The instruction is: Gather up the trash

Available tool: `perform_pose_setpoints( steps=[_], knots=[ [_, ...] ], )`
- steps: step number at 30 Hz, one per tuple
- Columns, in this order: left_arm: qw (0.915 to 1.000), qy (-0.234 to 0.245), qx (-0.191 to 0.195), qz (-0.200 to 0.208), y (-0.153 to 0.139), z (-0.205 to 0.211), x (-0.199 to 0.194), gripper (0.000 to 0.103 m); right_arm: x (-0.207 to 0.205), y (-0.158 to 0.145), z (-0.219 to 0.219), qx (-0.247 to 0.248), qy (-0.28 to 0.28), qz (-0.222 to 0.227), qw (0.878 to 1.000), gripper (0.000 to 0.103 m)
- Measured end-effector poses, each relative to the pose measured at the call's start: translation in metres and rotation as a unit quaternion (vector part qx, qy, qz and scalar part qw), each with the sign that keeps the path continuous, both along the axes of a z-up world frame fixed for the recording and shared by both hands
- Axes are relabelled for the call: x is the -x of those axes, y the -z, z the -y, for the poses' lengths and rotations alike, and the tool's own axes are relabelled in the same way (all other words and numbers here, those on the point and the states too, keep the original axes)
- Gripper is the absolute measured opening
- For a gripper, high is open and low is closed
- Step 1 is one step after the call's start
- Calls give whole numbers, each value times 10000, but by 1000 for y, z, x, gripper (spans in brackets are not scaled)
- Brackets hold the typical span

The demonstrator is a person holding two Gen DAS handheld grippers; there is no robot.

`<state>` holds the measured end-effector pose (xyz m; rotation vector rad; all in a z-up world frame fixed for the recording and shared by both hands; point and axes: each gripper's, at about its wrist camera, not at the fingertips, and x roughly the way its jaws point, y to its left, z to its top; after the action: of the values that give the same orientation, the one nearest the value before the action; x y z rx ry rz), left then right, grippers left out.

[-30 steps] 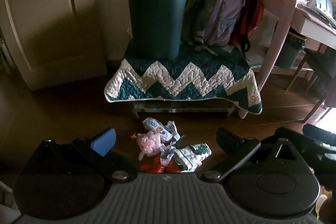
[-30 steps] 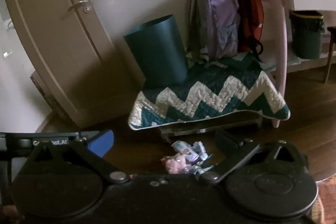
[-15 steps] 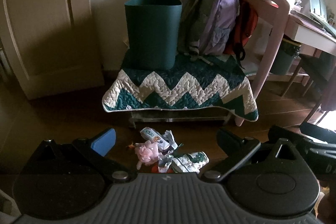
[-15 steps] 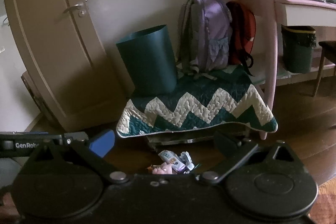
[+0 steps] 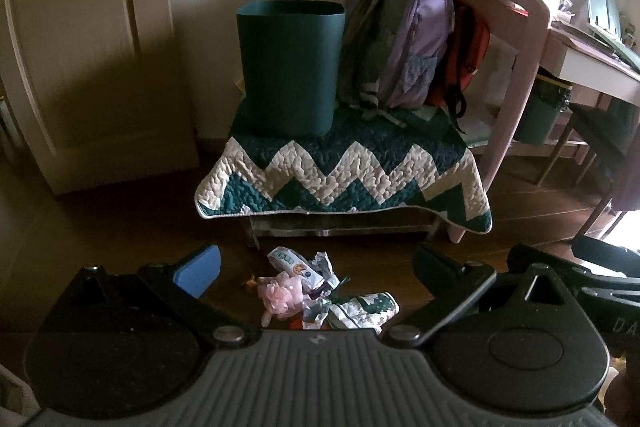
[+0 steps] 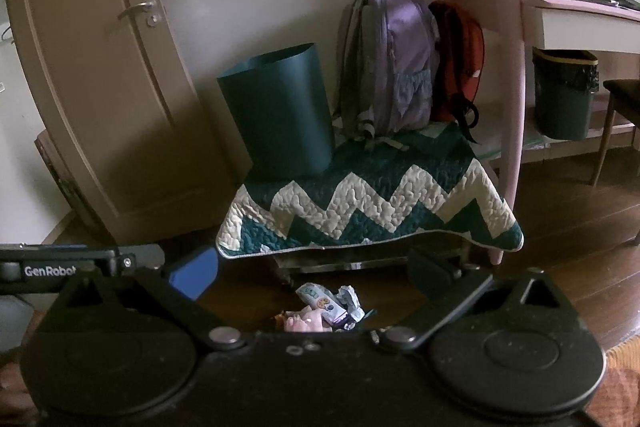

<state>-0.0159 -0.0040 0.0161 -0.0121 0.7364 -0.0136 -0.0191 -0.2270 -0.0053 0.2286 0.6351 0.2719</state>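
Note:
A small pile of trash point(image 5: 316, 287) lies on the dark wood floor in front of a low bench: crumpled wrappers, a pink tuft and a green-and-white packet point(image 5: 362, 309). The same trash pile point(image 6: 326, 309) shows low in the right wrist view. A dark teal bin point(image 5: 290, 67) stands upright on the quilt-covered bench point(image 5: 344, 171); in the right wrist view the teal bin point(image 6: 280, 111) sits on the bench's left end. My left gripper point(image 5: 316, 267) is open above the pile, holding nothing. My right gripper point(image 6: 312, 271) is open too, farther back.
A purple backpack point(image 5: 400, 39) and a red bag point(image 5: 466, 55) lean on the bench beside the bin. A pale door point(image 5: 88, 39) stands at left, a pink chair frame point(image 5: 516, 67) and desk at right. A second dark bin point(image 6: 566, 91) sits under the desk.
Both grippers have pulled back and tilted up from the pile, so the bench, the bin and the trash look smaller and lower. The jaws stayed open.

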Motion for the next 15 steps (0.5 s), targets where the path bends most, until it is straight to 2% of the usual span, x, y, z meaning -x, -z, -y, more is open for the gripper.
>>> perform_pose_setpoints(
  steps=[15],
  knots=[
    [10000, 14, -5, -6, -2, -2, -3, 103, -3, -3, -2, 153, -99, 54, 9998, 102]
  ],
)
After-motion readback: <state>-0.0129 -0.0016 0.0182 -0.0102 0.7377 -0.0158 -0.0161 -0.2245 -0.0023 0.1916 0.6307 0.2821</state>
